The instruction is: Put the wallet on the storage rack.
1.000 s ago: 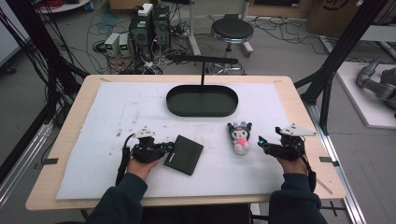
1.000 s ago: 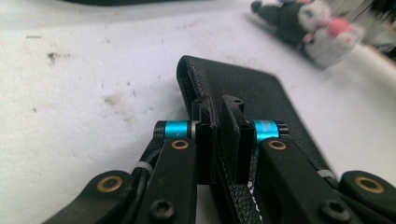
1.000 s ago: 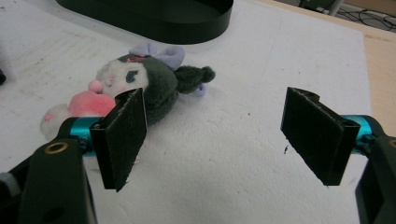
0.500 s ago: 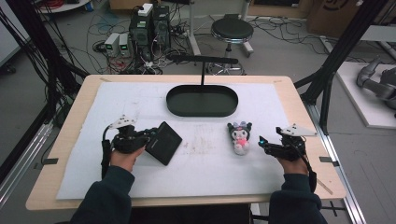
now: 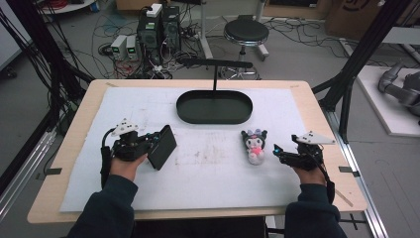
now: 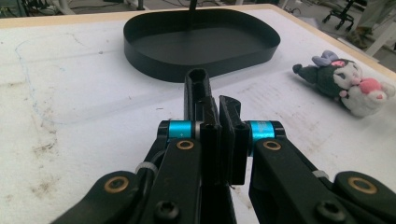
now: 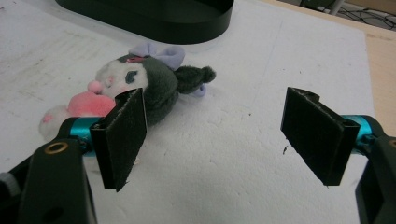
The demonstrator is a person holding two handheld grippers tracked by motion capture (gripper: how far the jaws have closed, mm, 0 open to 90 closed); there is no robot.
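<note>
1. Two grippers on the table, one in each of the person's hands. The left gripper [image 5: 157, 144] sits at the left side of the white mat [image 5: 208, 163], the right gripper [image 5: 278, 151] at the right side, well apart from each other.
2. One flat black case [image 5: 162, 146], and the left gripper has it: jaws pressed together on its edge, the case lifted and tilted, its lower corner close to the mat. In the left gripper view the case [image 6: 198, 93] stands edge-on, squeezed between the two pads.
3. One plush toy [image 5: 254, 145], dark-hooded with a pink front, lying on the mat between the two grippers, nearer the right one. Nothing touches it.
4. The right gripper rests low by the mat's right edge, jaws spread wide with nothing between them. In the right gripper view one pad [image 7: 122, 135] sits in front of the plush toy [image 7: 140, 84], which lies on its side just past it.
5. One black oval tray [image 5: 214, 107] at the far middle of the mat, with a thin post rising from its back rim. In the left gripper view the tray [image 6: 201, 51] lies straight ahead of the gripped case.
6. One wooden table [image 5: 322, 124] under it all.
</note>
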